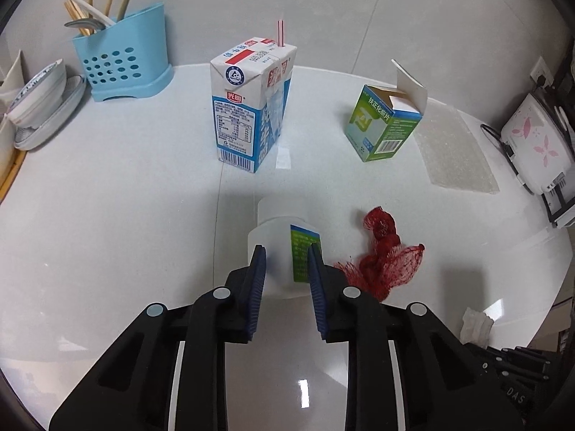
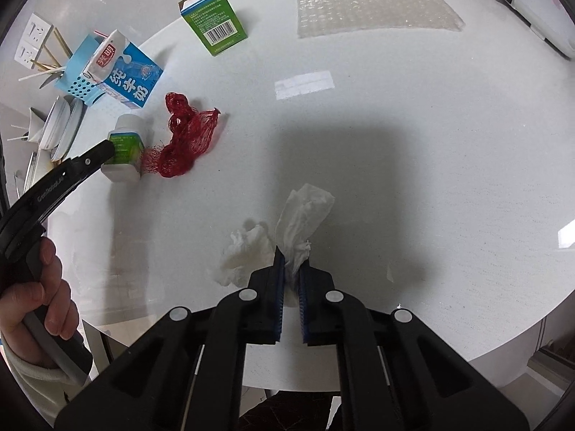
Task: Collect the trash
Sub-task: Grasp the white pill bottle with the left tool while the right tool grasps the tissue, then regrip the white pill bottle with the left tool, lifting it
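Right gripper (image 2: 291, 259): jaws closed on a white tissue (image 2: 303, 212), which sticks up and forward from between the blue pads.
Second tissue (image 2: 244, 251): crumpled on the white table (image 2: 413, 161), just left of the right gripper.
Left gripper (image 1: 286, 255): jaws clamped on both sides of a white pill bottle (image 1: 278, 240) with a green label.
Red mesh net (image 1: 381, 251): bunched on the table, just right of the bottle.
Milk carton (image 1: 251, 107): upright farther back, straw in its top.
Green box (image 1: 386, 124): right of the carton, top flap open.
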The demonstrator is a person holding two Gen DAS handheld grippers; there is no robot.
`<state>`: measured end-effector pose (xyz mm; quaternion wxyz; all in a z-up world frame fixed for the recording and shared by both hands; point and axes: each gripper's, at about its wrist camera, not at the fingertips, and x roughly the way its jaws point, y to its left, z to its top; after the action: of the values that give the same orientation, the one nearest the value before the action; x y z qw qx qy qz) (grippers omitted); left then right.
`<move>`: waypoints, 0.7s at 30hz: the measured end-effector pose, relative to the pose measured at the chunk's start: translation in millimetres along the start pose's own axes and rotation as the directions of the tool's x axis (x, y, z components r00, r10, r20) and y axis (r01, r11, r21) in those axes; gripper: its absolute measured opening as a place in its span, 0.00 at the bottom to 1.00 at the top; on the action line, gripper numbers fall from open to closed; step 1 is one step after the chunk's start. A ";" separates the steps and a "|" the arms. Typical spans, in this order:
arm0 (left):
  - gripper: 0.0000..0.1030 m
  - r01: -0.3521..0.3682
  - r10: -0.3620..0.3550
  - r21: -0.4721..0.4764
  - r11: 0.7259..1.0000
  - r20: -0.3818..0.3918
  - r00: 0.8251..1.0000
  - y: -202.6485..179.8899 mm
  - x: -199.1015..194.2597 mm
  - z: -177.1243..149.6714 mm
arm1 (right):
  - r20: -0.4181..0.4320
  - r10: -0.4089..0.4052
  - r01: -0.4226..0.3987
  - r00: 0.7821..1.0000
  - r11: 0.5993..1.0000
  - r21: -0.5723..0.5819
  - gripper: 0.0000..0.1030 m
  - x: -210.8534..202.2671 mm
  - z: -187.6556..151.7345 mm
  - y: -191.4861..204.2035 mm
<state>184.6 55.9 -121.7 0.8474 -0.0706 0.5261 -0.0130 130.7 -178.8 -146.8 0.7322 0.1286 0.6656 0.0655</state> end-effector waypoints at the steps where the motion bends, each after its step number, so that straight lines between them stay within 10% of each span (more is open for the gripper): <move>1: 0.23 -0.004 0.004 0.002 1.000 -0.005 1.000 -0.2 0.5 -2.1 | 0.000 0.000 0.000 1.000 1.000 0.002 0.06 -1.0 -0.7 -1.2; 10: 0.27 0.007 -0.007 -0.026 1.000 0.012 1.000 9.9 -5.1 -14.3 | 0.028 0.009 -0.008 1.000 0.999 -0.047 0.06 -17.4 -9.0 3.9; 21: 0.73 -0.009 0.009 -0.080 0.997 0.002 1.000 20.1 -1.5 -17.1 | 0.020 0.022 -0.020 1.000 0.996 -0.083 0.06 -17.9 -12.3 9.2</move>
<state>167.7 74.1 -130.5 0.8445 -0.1022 0.5256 0.0122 117.3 -173.6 -128.1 0.7433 0.1059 0.6531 0.0991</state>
